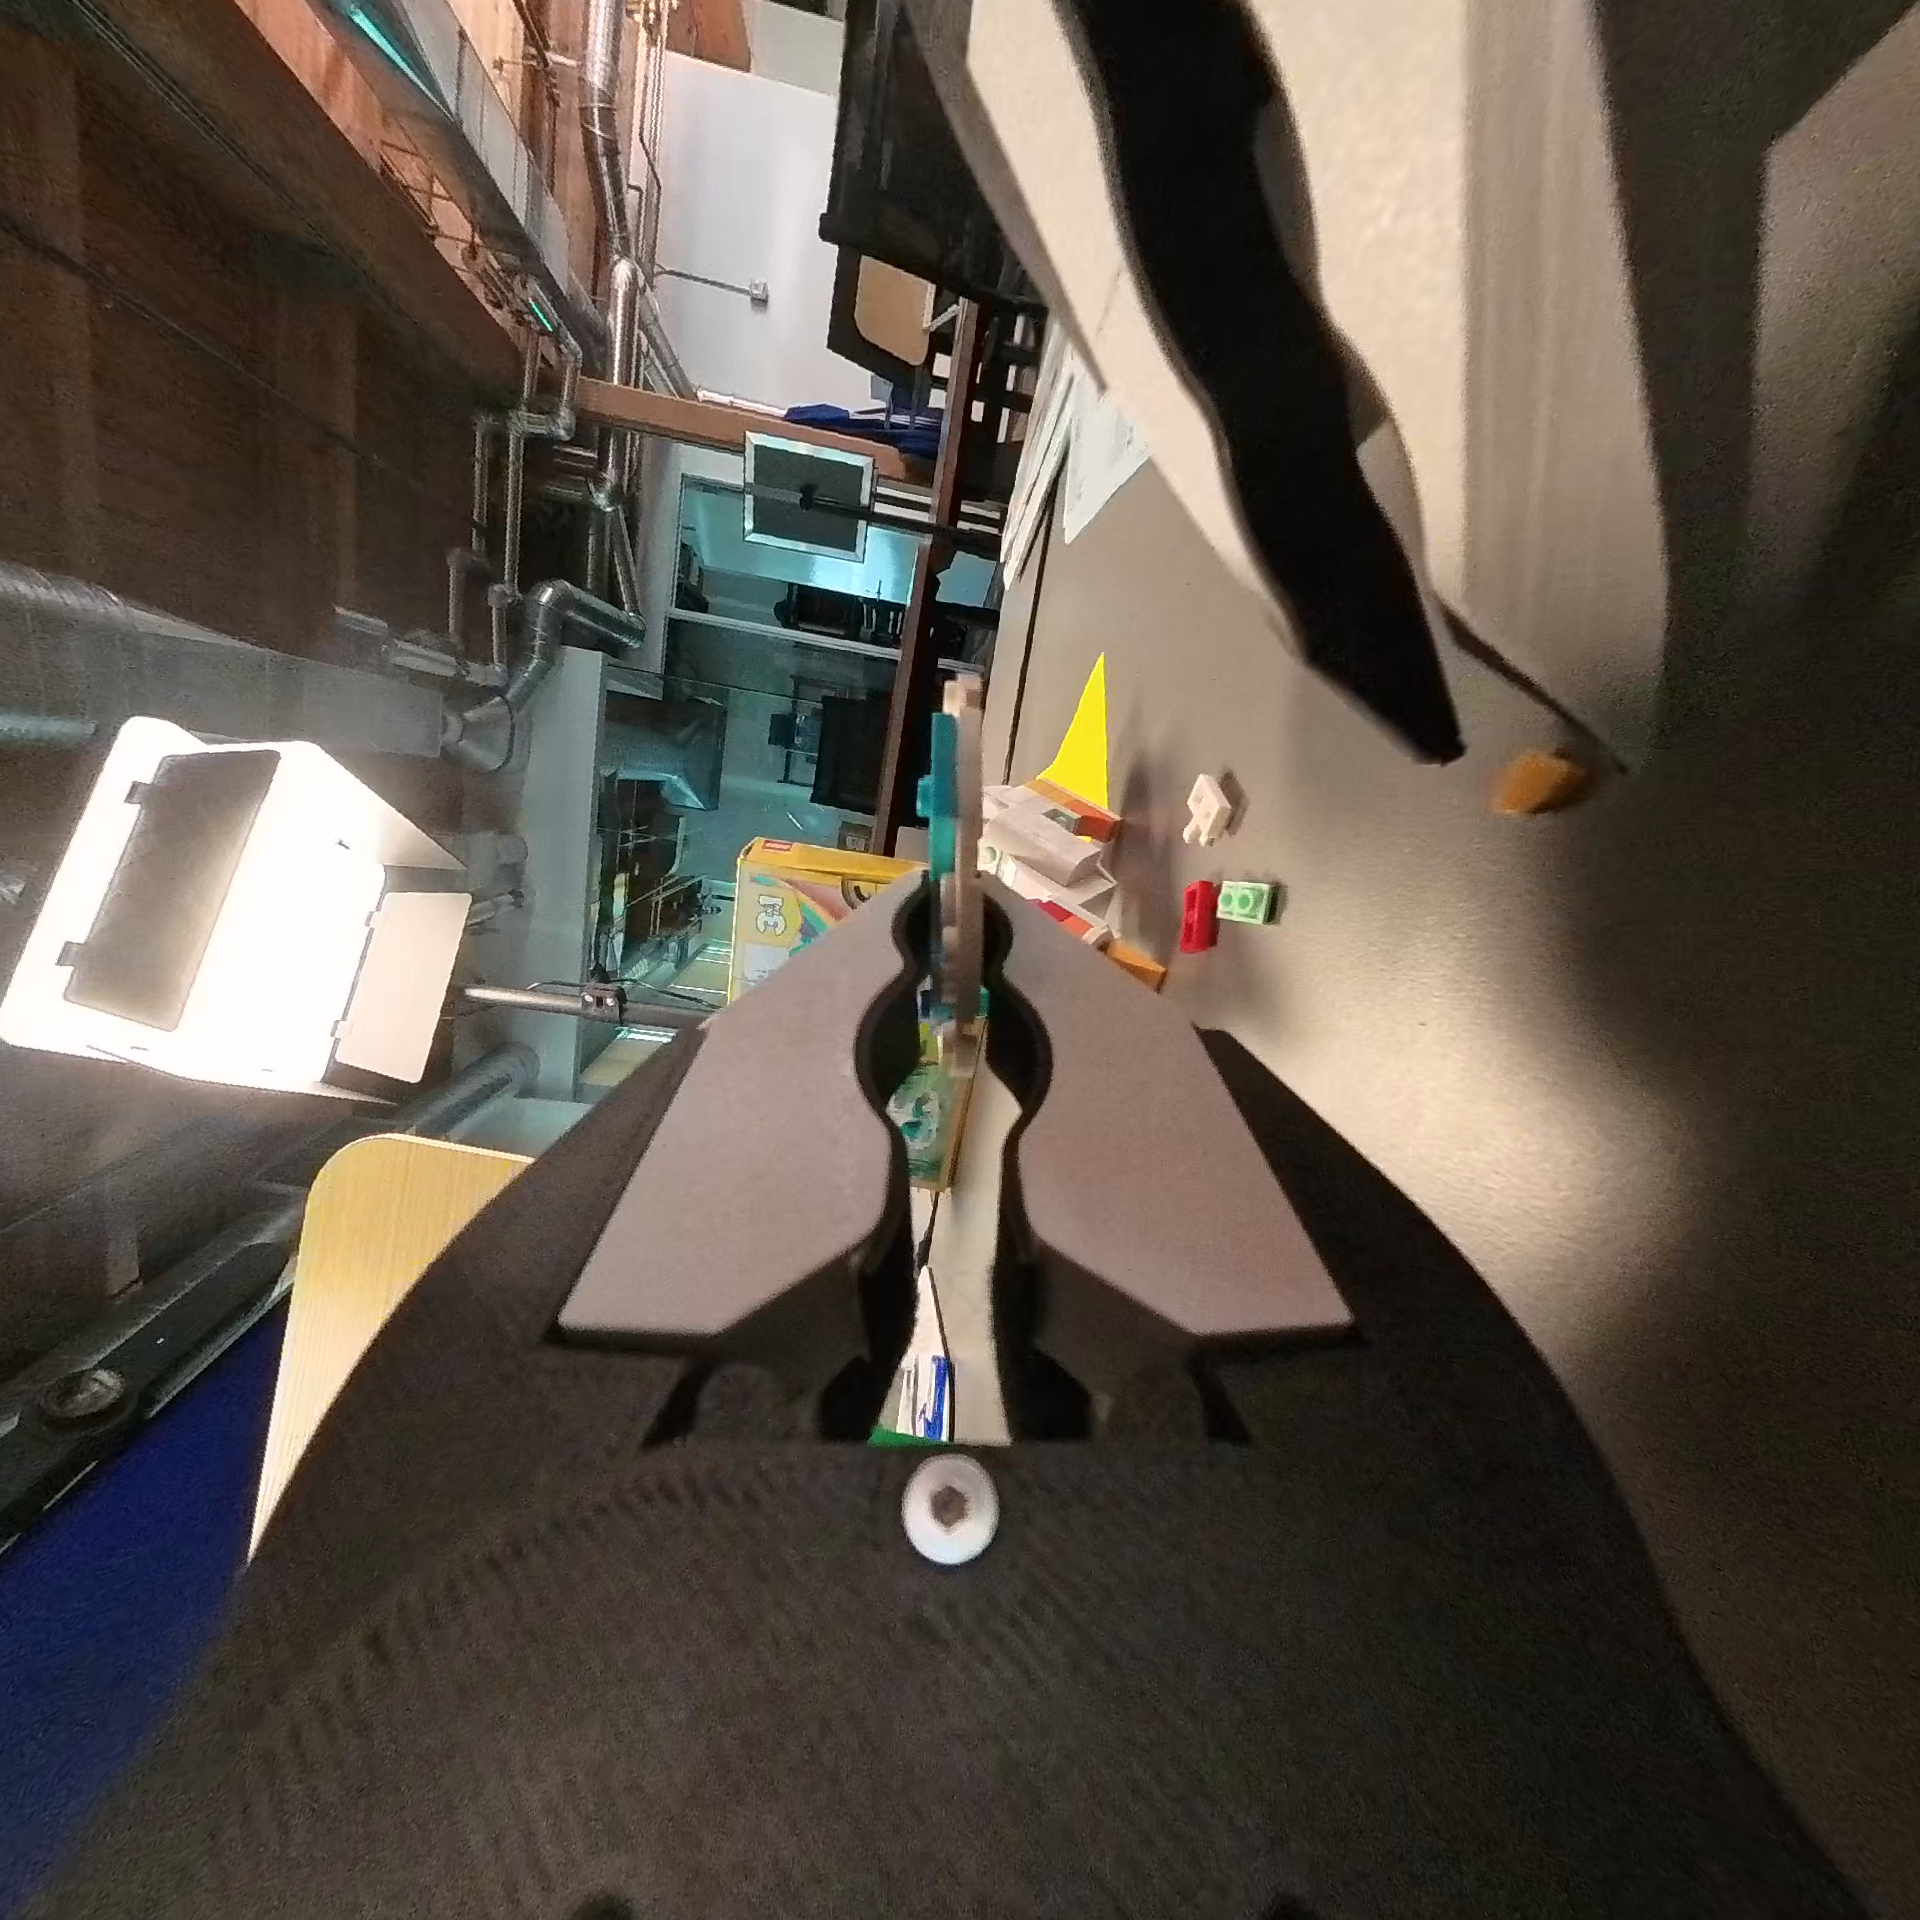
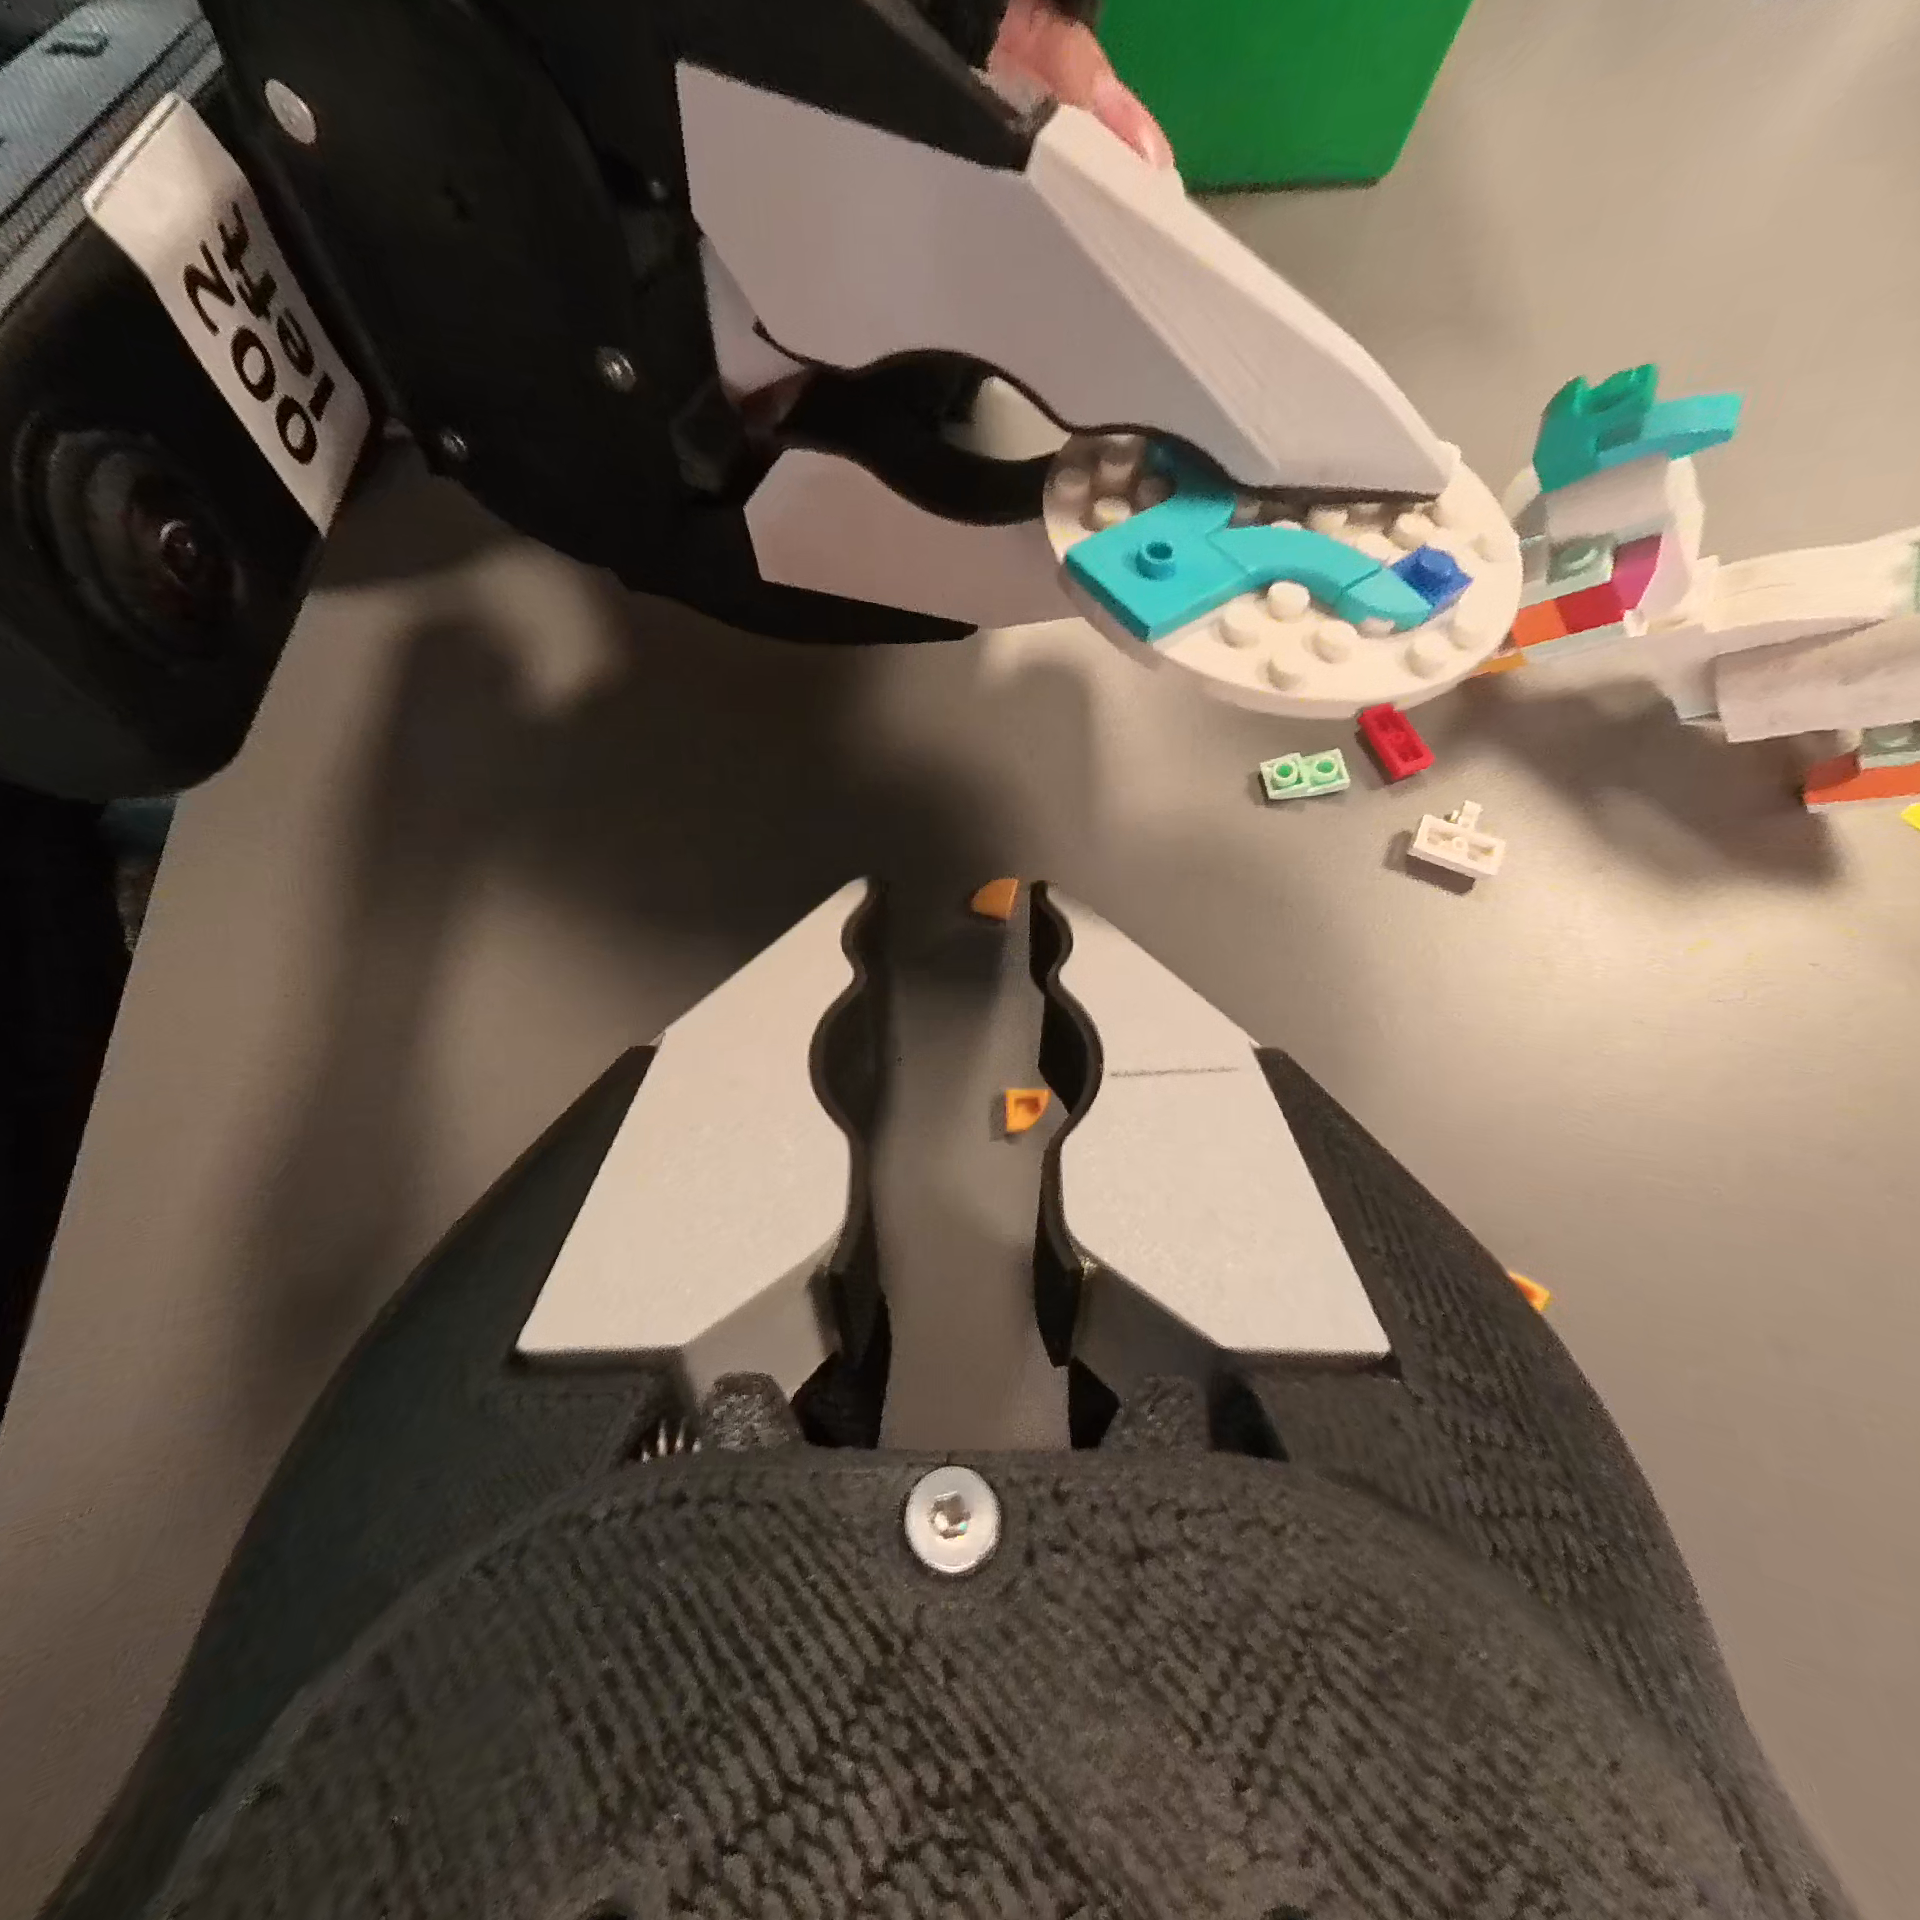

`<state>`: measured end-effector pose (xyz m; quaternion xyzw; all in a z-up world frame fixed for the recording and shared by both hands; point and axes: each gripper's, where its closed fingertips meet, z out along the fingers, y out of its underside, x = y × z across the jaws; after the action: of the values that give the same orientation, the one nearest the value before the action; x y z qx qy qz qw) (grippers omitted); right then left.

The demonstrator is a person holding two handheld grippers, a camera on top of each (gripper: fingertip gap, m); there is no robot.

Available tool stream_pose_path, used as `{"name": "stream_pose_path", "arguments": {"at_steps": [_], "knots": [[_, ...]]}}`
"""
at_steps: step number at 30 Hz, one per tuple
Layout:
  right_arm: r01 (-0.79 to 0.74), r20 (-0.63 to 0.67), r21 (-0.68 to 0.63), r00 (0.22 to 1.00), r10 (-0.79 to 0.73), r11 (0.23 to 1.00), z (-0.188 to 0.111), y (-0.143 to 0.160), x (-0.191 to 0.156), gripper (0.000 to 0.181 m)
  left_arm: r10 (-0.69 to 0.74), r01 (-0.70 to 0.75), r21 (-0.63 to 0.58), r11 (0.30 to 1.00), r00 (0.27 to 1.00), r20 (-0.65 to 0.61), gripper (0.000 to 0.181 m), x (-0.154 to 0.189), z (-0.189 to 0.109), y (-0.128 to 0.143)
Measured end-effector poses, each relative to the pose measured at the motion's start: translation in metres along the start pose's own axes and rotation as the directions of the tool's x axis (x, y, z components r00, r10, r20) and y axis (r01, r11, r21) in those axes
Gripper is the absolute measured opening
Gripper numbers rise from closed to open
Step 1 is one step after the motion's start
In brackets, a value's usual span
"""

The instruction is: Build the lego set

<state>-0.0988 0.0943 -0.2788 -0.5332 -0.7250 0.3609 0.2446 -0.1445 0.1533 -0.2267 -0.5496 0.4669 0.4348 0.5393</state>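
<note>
While edge-on elsewhere, round plate (image 2: 1309,634) shows teal pieces (image 2: 1226,566).

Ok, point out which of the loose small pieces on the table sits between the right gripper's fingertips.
The orange piece at the right gripper tips. The green plate, red brick and white clip piece lie off to the side.

Left wrist view rolled sideways; both close, sharing red brick (image 1: 1198,915) (image 2: 1395,741).

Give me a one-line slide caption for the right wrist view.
Open right gripper over small orange pieces while the left gripper holds a round white plate with teal parts.
</note>
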Motion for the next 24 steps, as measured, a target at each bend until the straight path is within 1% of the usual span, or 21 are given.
{"name": "stream_pose_path", "arguments": {"at_steps": [3, 6, 11, 16, 21, 23, 24], "knots": [[-0.009, 0.024, -0.027, 1.000, 0.010, 1.000, 0.004, 0.005, -0.003, 0.028, 0.002, -0.002, -0.001, 1.000, 1.000, -0.002, 0.004, 0.001, 0.000, 0.000], [-0.018, 0.068, -0.029, 0.997, 0.020, 0.999, 0.002, 0.006, -0.011, 0.021, 0.001, -0.001, 0.000, 1.000, 1.000, -0.003, 0.004, 0.001, 0.000, 0.000], [0.029, 0.038, -0.009, 0.999, -0.028, 1.000, -0.001, 0.001, -0.006, 0.022, 0.003, -0.003, 0.005, 1.000, 1.000, -0.002, 0.003, 0.001, 0.000, -0.001], [0.036, 0.064, -0.043, 0.997, -0.034, 0.998, 0.002, 0.007, -0.010, 0.022, 0.000, 0.000, 0.003, 1.000, 1.000, -0.001, 0.003, 0.000, 0.000, -0.001], [0.035, 0.136, -0.037, 0.990, -0.030, 0.999, -0.003, 0.007, -0.022, 0.011, -0.001, 0.001, 0.005, 1.000, 1.000, -0.003, 0.004, 0.000, 0.000, -0.001], [0.039, 0.111, -0.017, 0.993, -0.037, 0.999, -0.003, 0.005, -0.019, 0.013, 0.000, 0.000, 0.006, 1.000, 1.000, -0.005, 0.004, 0.000, 0.000, -0.001], [0.049, 0.091, -0.008, 0.995, -0.048, 0.999, -0.003, 0.003, -0.016, 0.016, 0.001, -0.001, 0.006, 1.000, 1.000, -0.004, 0.004, 0.000, 0.000, -0.002]]}}
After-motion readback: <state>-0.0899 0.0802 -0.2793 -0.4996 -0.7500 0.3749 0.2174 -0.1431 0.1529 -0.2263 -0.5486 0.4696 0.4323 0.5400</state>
